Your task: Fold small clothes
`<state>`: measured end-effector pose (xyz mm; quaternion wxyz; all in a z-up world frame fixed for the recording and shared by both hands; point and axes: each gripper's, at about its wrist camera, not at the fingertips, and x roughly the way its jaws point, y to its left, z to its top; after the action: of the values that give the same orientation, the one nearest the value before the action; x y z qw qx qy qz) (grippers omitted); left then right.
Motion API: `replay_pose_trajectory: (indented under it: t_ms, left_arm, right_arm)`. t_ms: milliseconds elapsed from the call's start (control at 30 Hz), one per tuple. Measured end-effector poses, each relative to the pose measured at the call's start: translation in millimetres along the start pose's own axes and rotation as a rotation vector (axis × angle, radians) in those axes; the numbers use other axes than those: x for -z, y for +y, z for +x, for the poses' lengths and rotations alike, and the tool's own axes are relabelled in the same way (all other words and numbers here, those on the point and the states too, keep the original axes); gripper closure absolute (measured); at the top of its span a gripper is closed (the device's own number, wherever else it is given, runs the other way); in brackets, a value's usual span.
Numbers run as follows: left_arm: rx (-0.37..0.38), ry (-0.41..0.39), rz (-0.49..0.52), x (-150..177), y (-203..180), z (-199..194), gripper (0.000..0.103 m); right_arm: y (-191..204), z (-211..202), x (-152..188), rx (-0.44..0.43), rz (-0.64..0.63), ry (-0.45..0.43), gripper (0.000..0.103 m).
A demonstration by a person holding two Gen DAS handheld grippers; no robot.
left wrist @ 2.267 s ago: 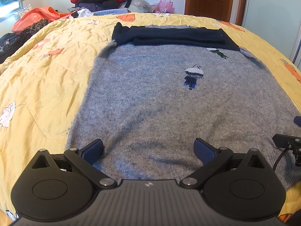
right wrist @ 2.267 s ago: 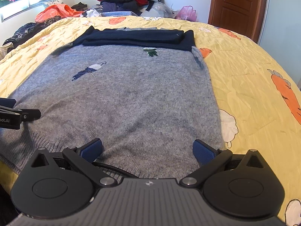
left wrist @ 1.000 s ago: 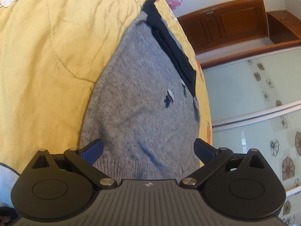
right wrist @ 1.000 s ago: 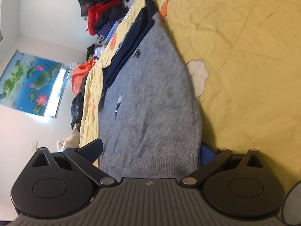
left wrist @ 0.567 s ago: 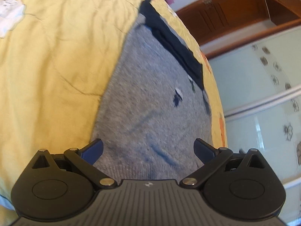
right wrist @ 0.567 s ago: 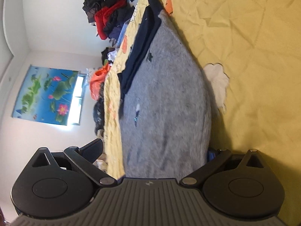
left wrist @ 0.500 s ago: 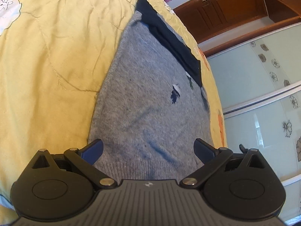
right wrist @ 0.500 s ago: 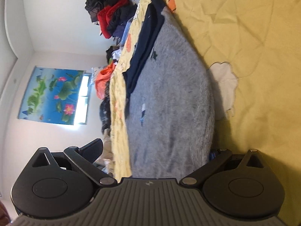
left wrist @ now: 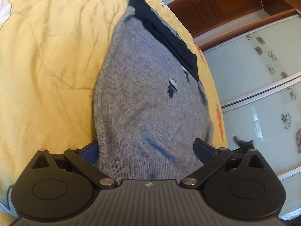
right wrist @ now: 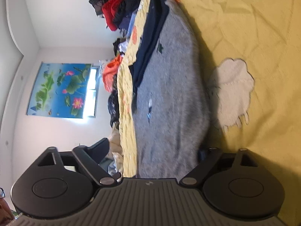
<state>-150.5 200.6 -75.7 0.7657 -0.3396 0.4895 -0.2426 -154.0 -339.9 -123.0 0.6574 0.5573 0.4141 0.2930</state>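
A grey knit sweater (left wrist: 146, 101) with small embroidered figures lies flat on the yellow bedspread (left wrist: 47, 56), its navy sleeves (left wrist: 169, 37) folded across the far end. My left gripper (left wrist: 145, 148) is open, tilted on its side, its jaws straddling the ribbed hem at the sweater's near left corner. My right gripper (right wrist: 153, 148) is open, rolled sideways, with the hem of the sweater (right wrist: 169, 94) between its jaws at the near right corner; its right finger sits under the cloth edge.
A pile of red, black and orange clothes (right wrist: 116, 9) sits at the far end of the bed. A wooden door (left wrist: 216, 5) and glass wardrobe panels (left wrist: 263, 94) stand to the right. The bedspread (right wrist: 254, 28) carries a white sheep patch (right wrist: 233, 92).
Both grippers have rolled from level to sideways and dropped to the sweater's hem corners. The hem now lies between the jaws of each. The jaws stay wide.
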Motion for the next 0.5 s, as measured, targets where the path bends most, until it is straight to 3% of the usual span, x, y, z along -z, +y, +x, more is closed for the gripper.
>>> replay_pose_trajectory:
  t_ms: [133,167,233,300,333,500]
  left_arm:
    - [0.005,0.026,-0.008,6,4,-4,0.021]
    - [-0.001,0.040,-0.002,8,5,-4,0.034]
    - [-0.018,0.055,0.015,11,5,-4,0.047]
    - [-0.022,0.061,0.012,11,6,-5,0.050]
    - [-0.023,0.062,0.010,11,8,-6,0.050]
    - [-0.045,0.058,0.044,12,2,-4,0.049]
  right_arm:
    - [-14,-14,10,0.002,0.034,0.019,0.043]
    - [-17,-17,13,0.006,0.043,0.019,0.051]
    - [-23,-22,21,0.022,0.051,0.019,0.063]
    - [-27,-24,27,0.051,0.045,0.019,0.077]
    - [-28,-26,30,0.067,0.040,0.022,0.080]
    - [-25,-31,37,0.109,0.018,0.028,0.081]
